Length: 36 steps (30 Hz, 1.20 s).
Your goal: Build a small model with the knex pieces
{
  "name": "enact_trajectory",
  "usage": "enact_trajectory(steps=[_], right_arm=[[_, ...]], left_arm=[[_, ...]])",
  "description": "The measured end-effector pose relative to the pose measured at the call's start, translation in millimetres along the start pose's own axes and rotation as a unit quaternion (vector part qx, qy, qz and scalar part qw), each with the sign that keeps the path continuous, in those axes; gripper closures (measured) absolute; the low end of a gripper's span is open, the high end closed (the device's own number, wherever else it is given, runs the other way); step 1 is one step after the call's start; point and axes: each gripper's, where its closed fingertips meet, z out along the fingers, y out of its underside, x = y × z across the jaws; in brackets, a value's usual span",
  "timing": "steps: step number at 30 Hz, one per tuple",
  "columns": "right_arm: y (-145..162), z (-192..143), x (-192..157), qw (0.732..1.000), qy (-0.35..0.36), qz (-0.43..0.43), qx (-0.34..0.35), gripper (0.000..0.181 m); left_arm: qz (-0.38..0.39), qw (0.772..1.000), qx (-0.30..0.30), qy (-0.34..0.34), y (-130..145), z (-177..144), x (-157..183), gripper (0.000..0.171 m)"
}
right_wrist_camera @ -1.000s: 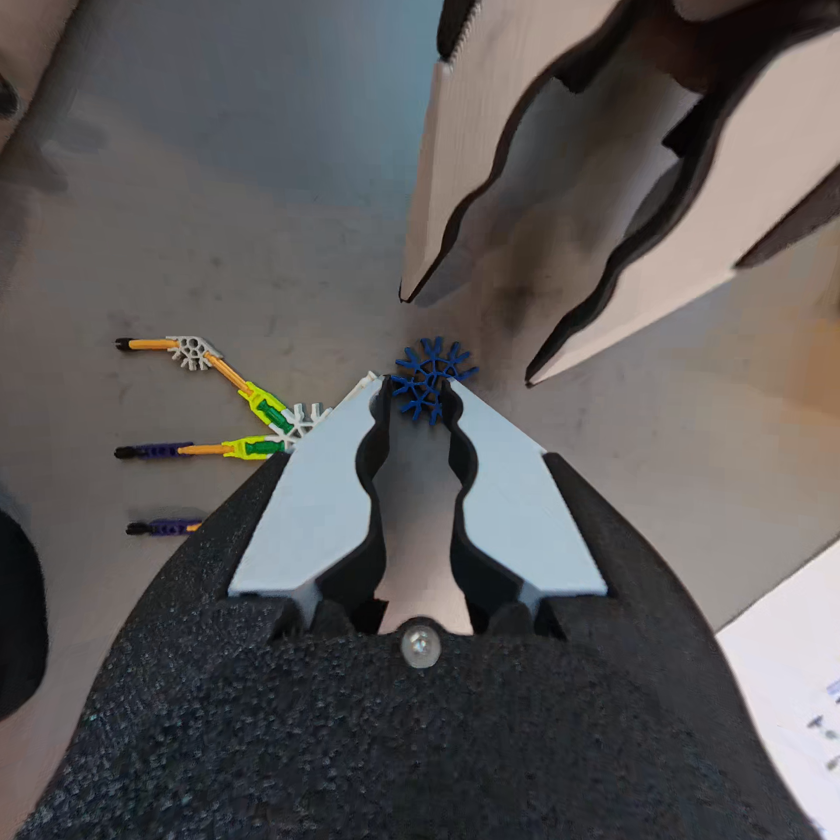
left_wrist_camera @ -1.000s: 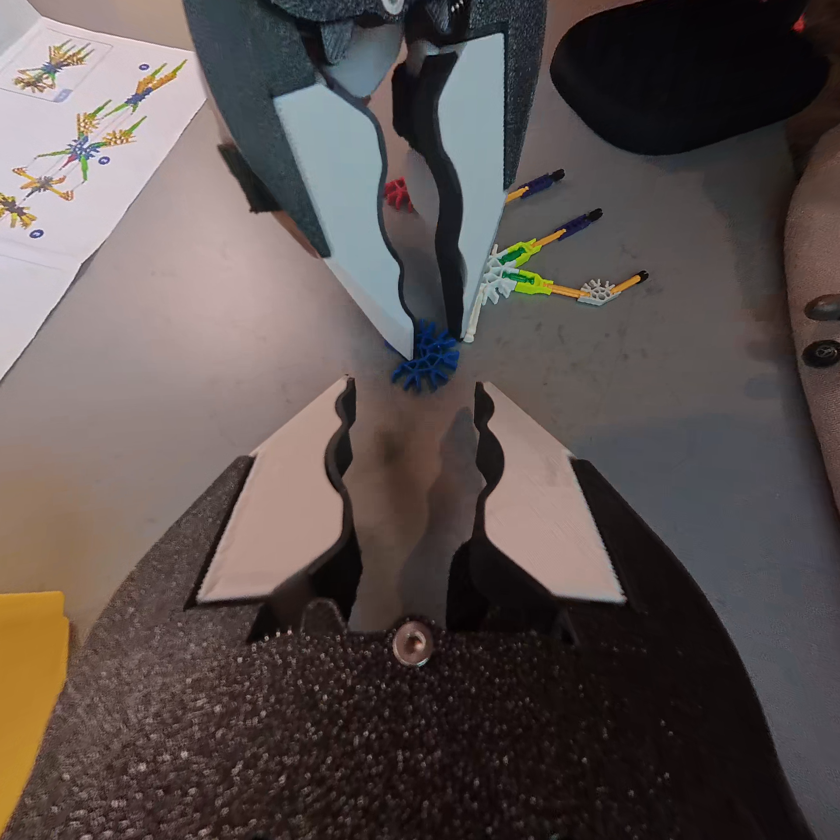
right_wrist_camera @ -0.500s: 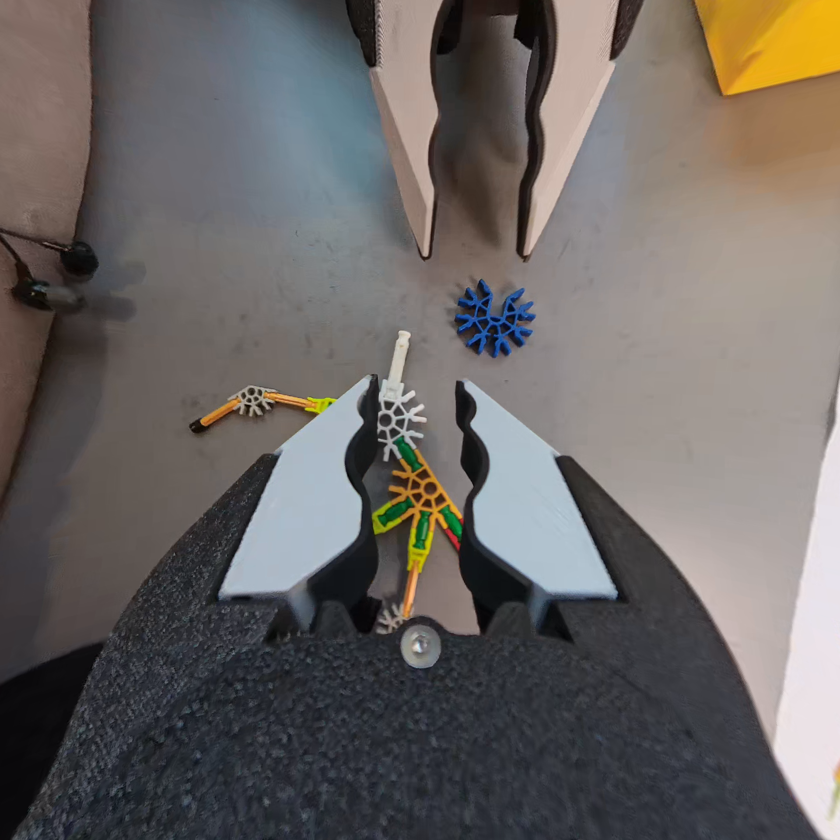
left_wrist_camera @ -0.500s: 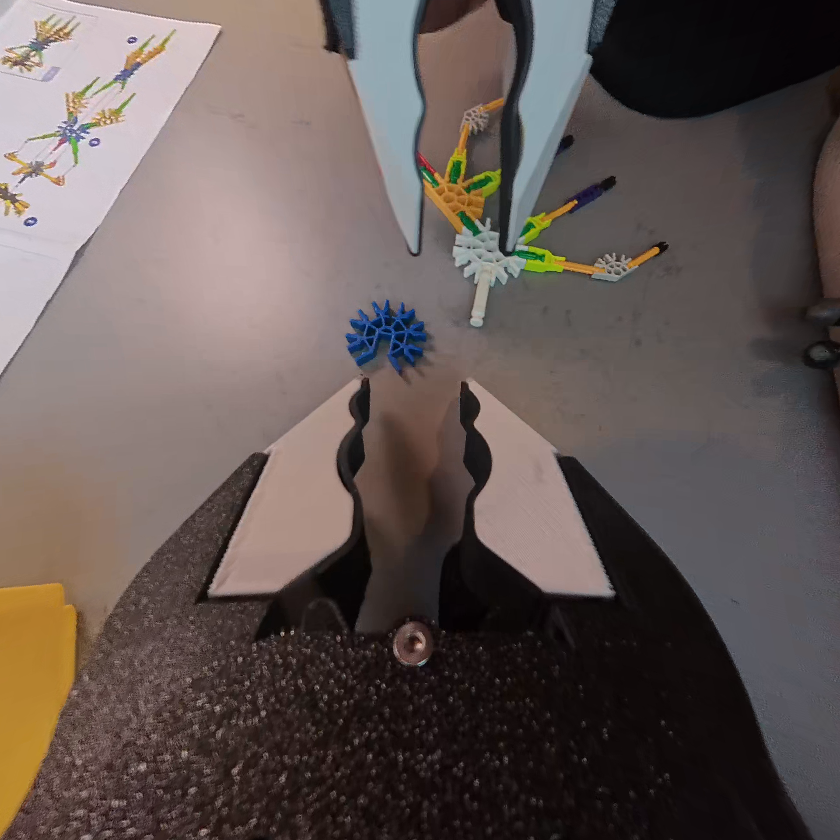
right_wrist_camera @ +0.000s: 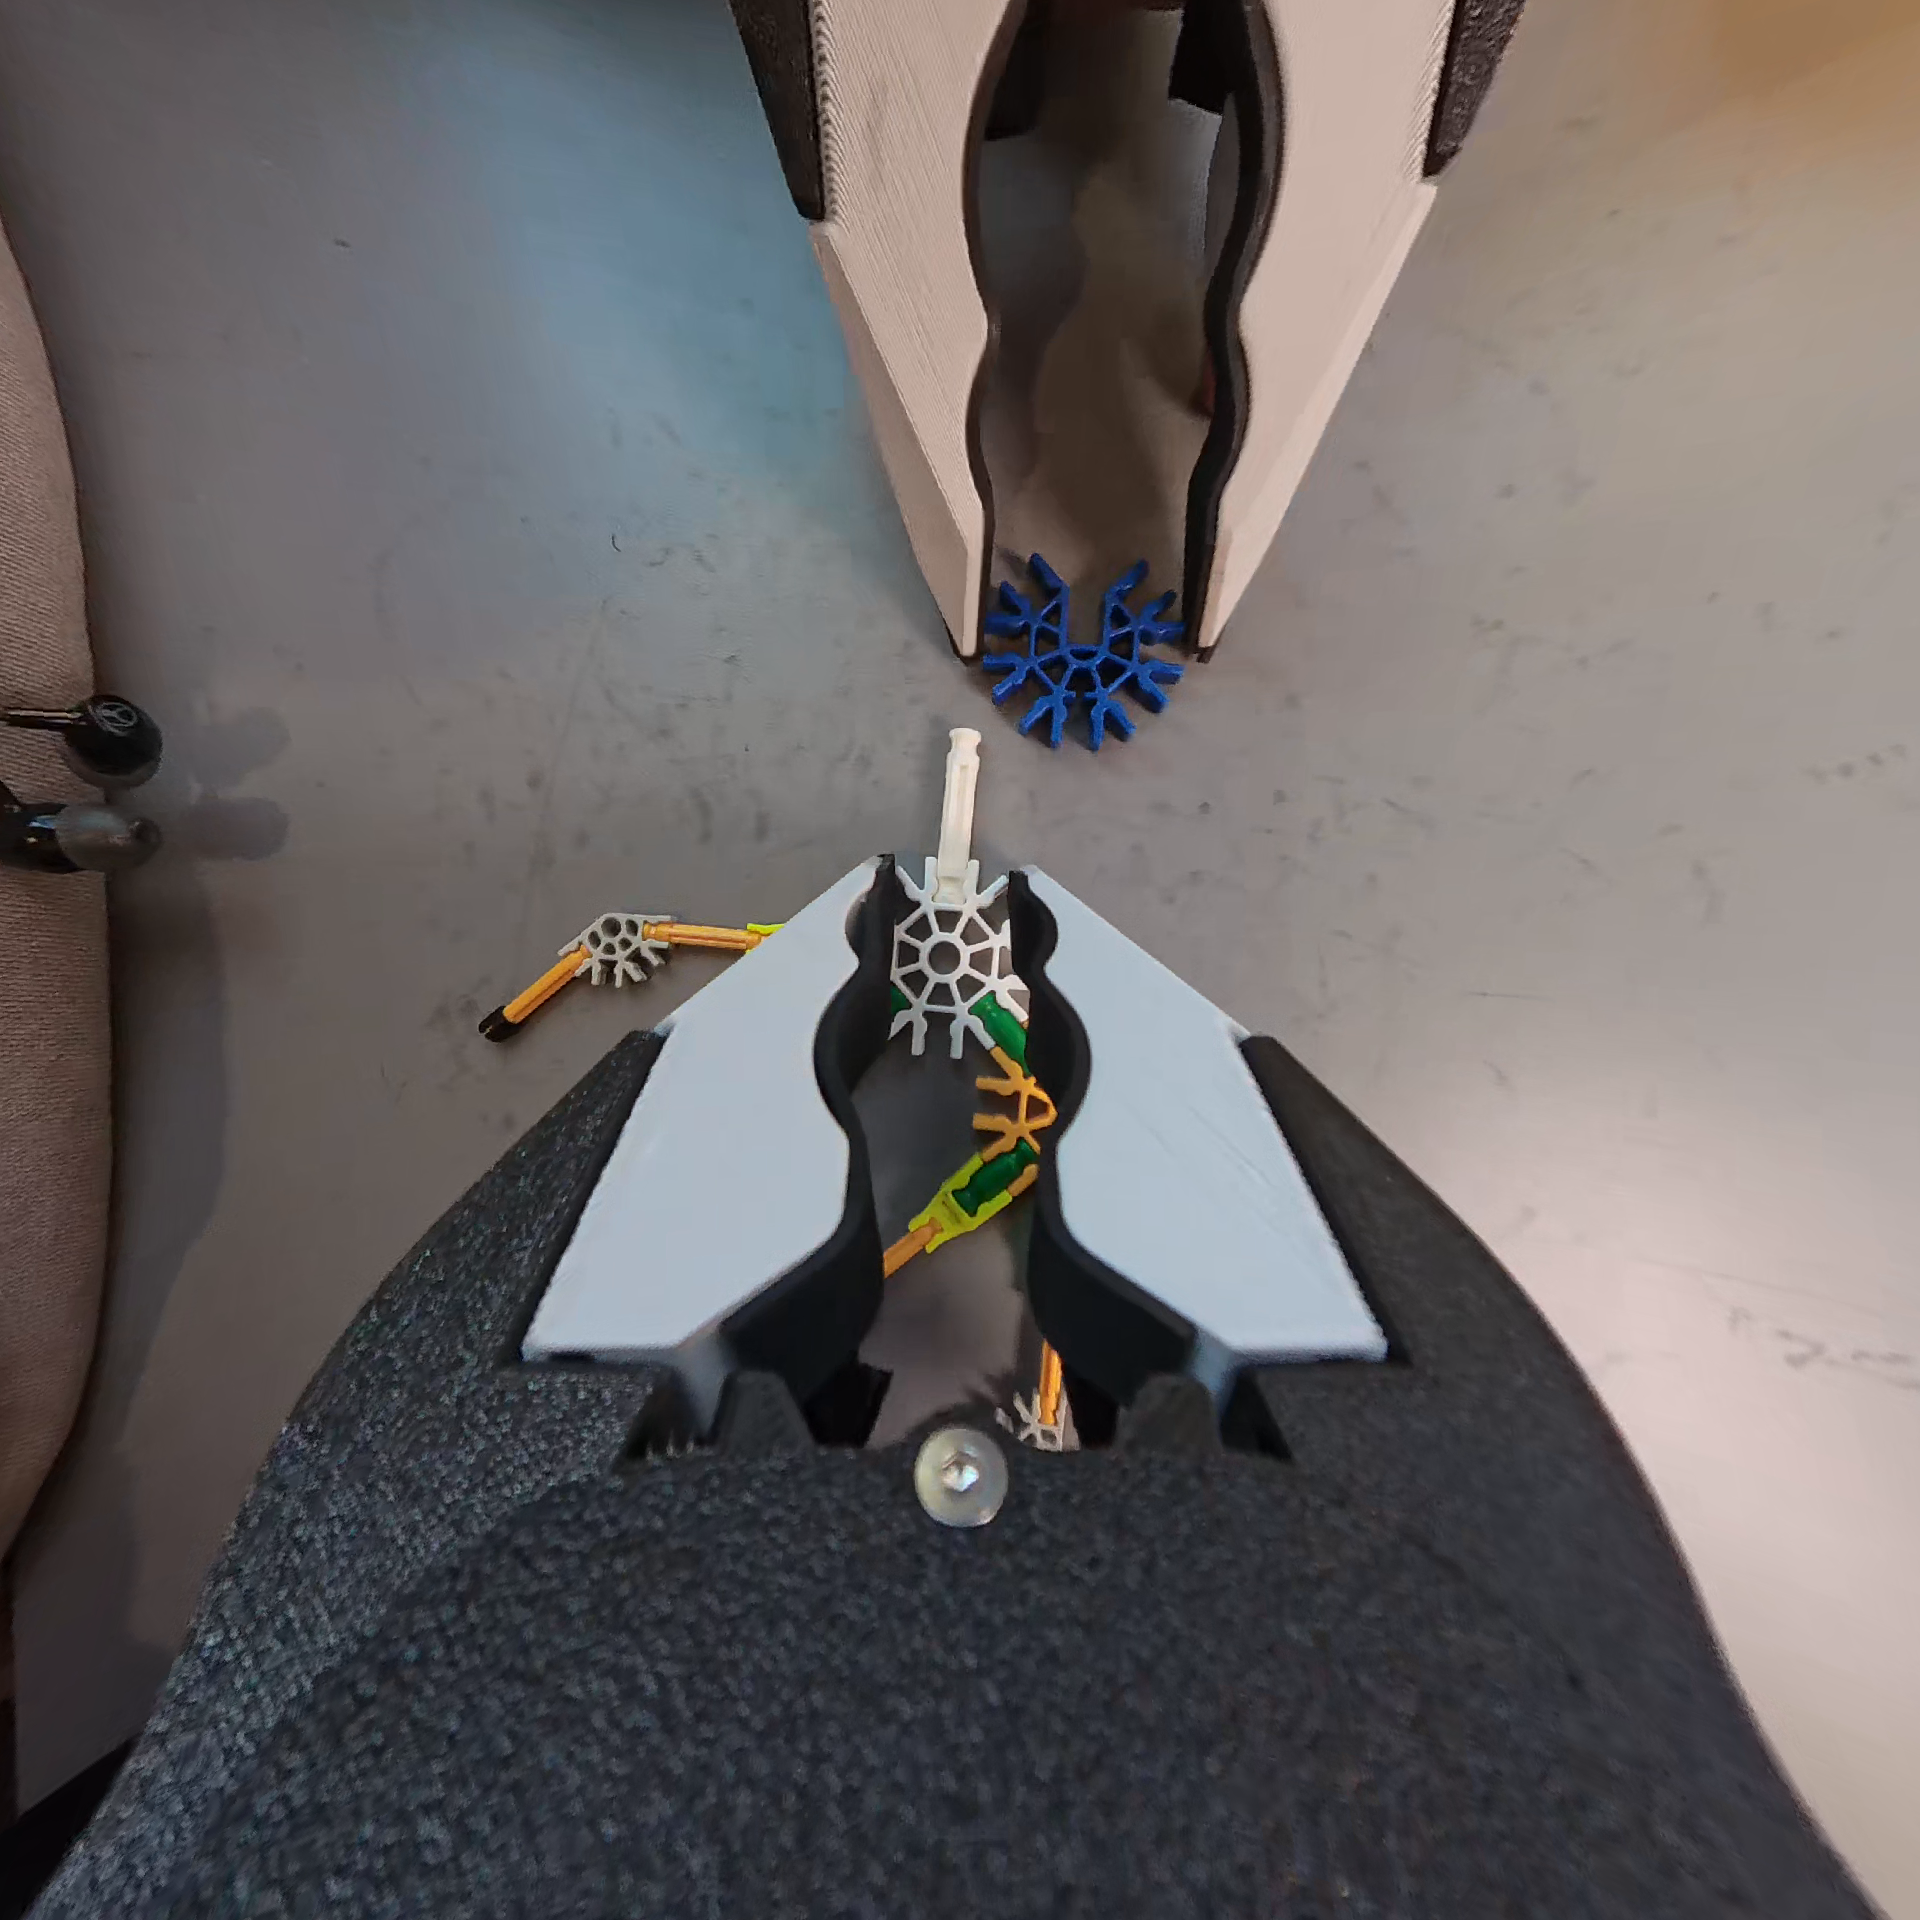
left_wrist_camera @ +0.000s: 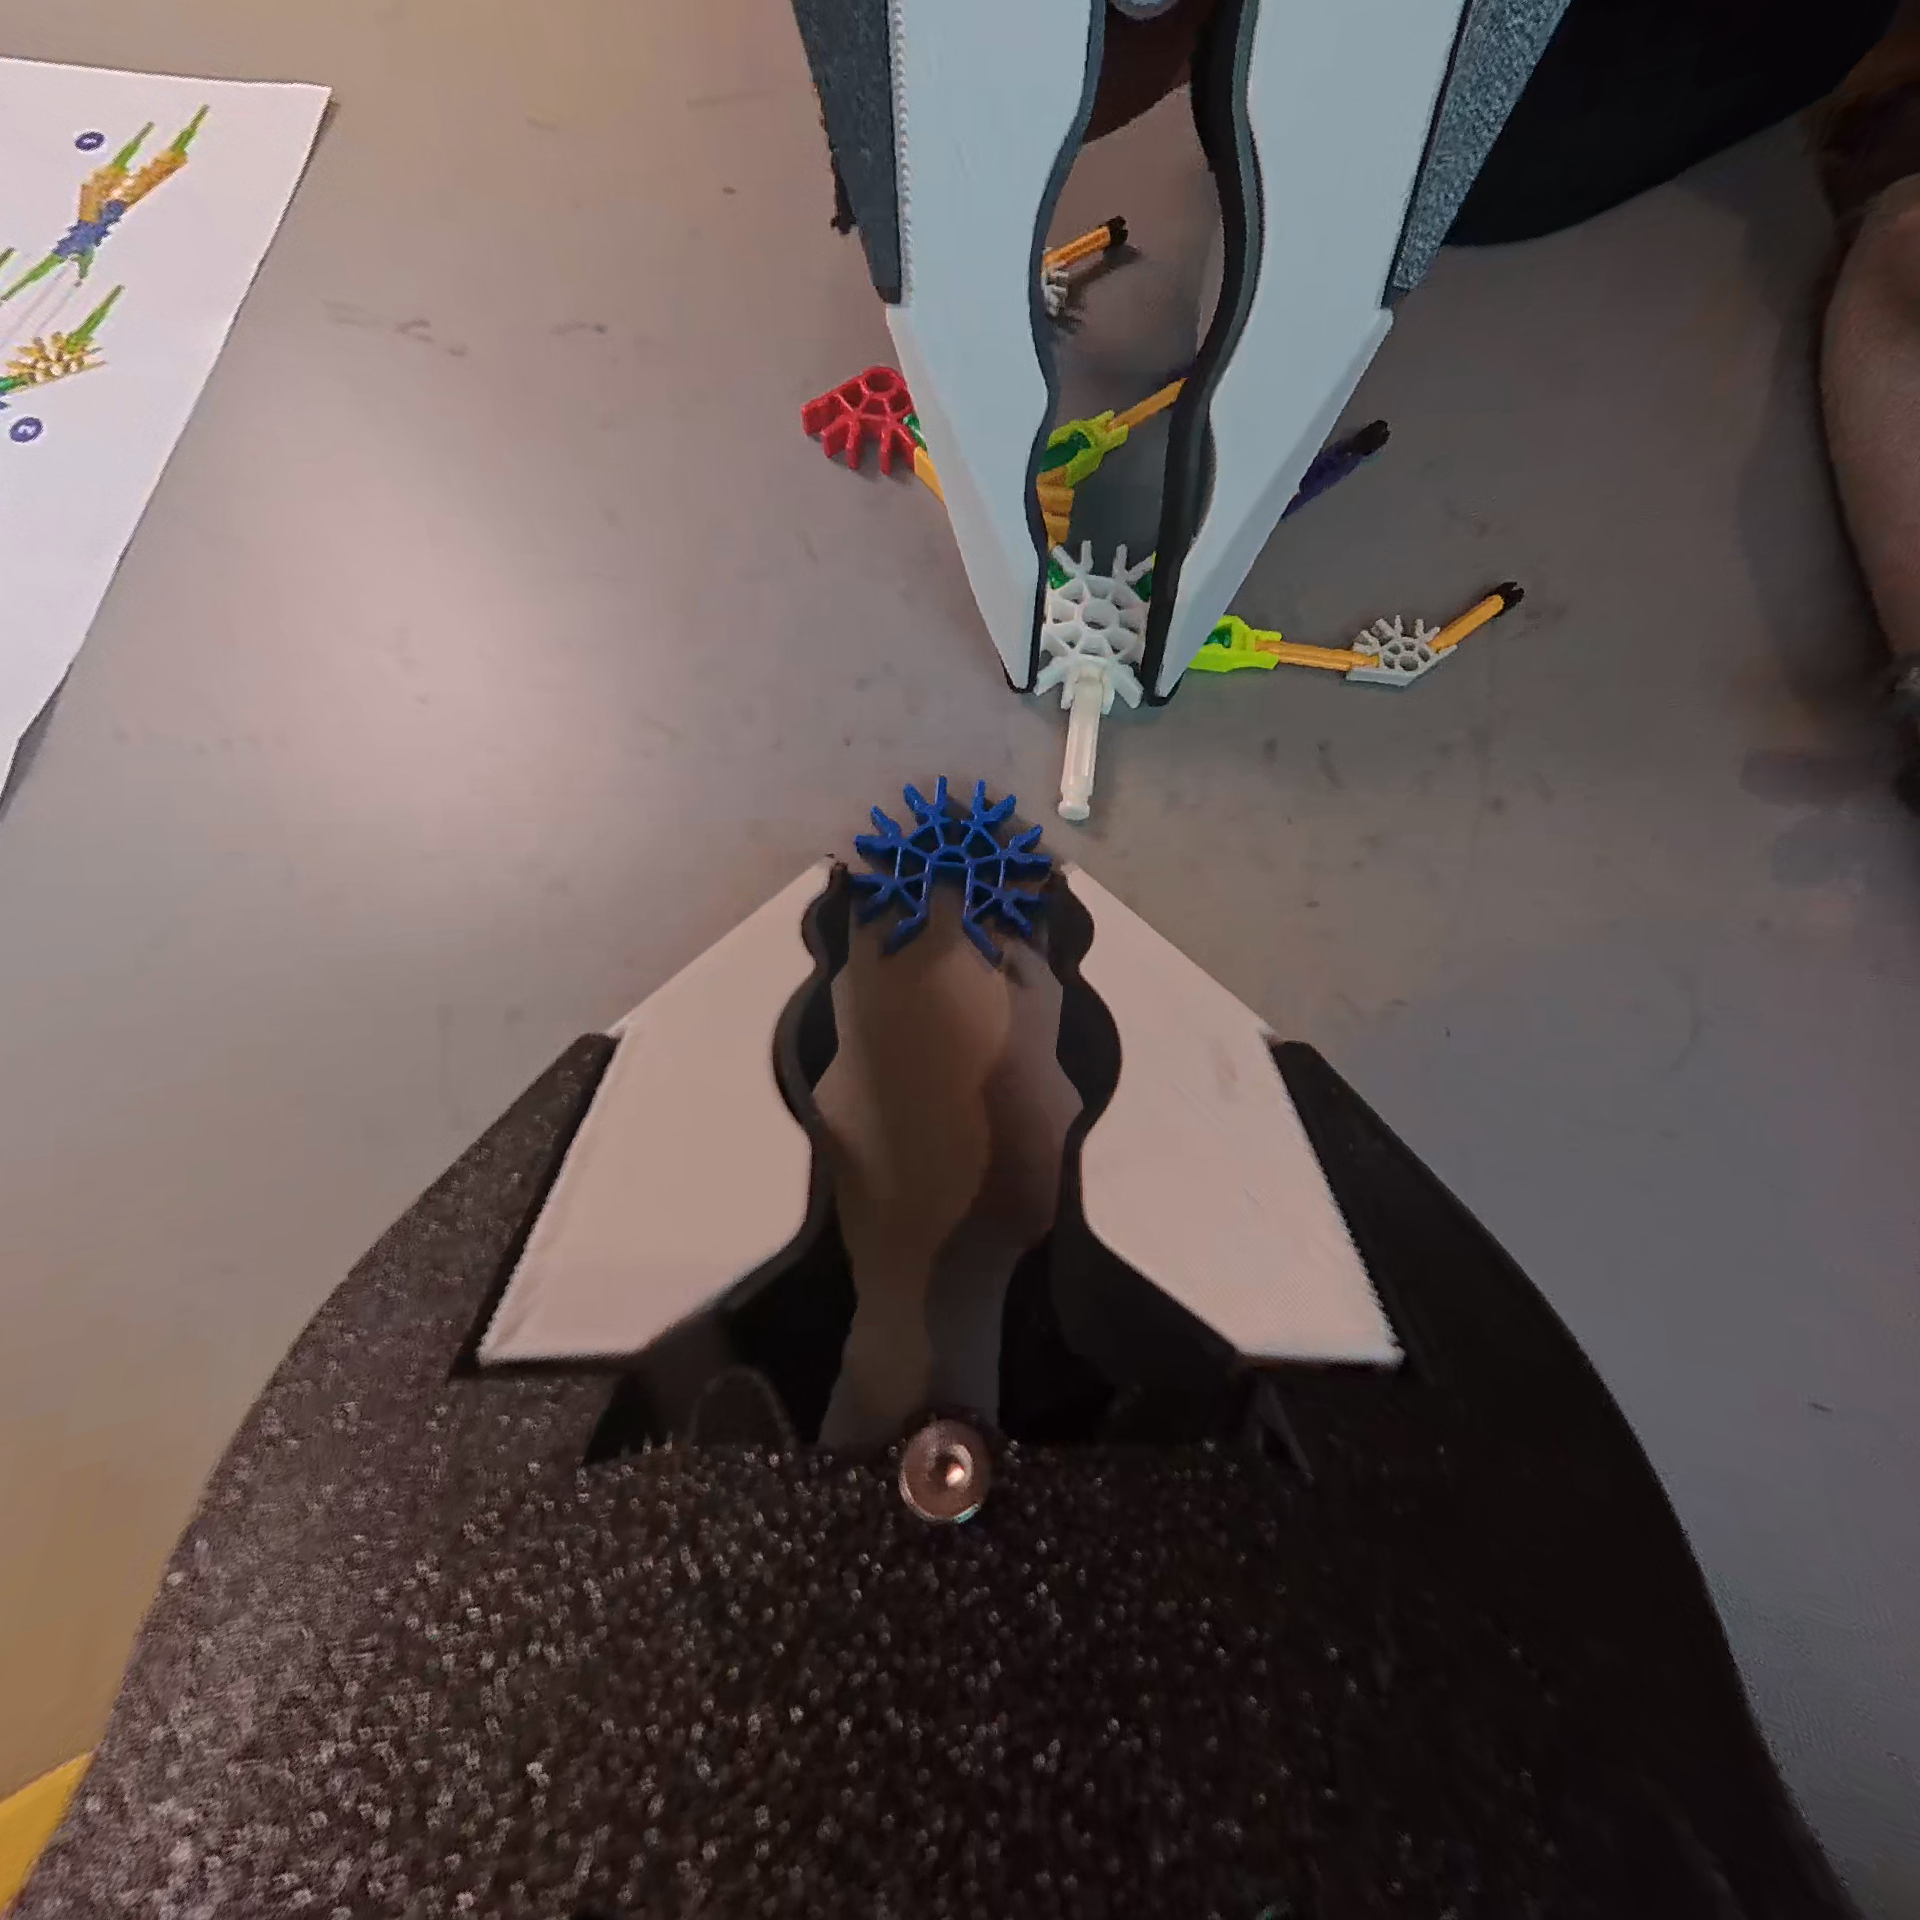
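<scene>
A blue snowflake connector (left_wrist_camera: 948,873) lies flat on the grey table (left_wrist_camera: 520,727). My left gripper (left_wrist_camera: 945,878) is open, its tips on either side of the connector; it shows the same way in the right wrist view (right_wrist_camera: 1086,649). My right gripper (right_wrist_camera: 951,873) is shut on the white round connector (right_wrist_camera: 940,956) of a rod-and-connector assembly. A white rod (right_wrist_camera: 961,790) sticks out of that connector toward the blue connector (right_wrist_camera: 1081,665). Green rods and an orange connector (right_wrist_camera: 1013,1117) lie between the right fingers. The right gripper also shows in the left wrist view (left_wrist_camera: 1089,686).
A red connector (left_wrist_camera: 868,416) and a grey connector on orange rods (left_wrist_camera: 1397,649) belong to the assembly. A printed instruction sheet (left_wrist_camera: 125,312) lies far left, a yellow object (left_wrist_camera: 31,1808) near left, a dark rounded object (left_wrist_camera: 1714,104) at the back right. Earbuds (right_wrist_camera: 104,738) rest by a beige cushion (right_wrist_camera: 42,935). Left tips to right tips: about 5 centimetres.
The right gripper let go of the blue connector, moved over the assembly and closed on its white connector. The left gripper moved forward until its tips straddle the blue connector.
</scene>
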Motion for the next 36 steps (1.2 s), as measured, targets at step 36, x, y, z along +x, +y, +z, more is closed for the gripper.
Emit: enact_trajectory(steps=[36], right_arm=[[-14.8, 7.5, -1.2, 0.999, 0.027, 0.019, 0.009, 0.177]], left_arm=[[0.029, 0.999, -0.001, 0.032, 1.9, -1.3, 21.9, 0.134]])
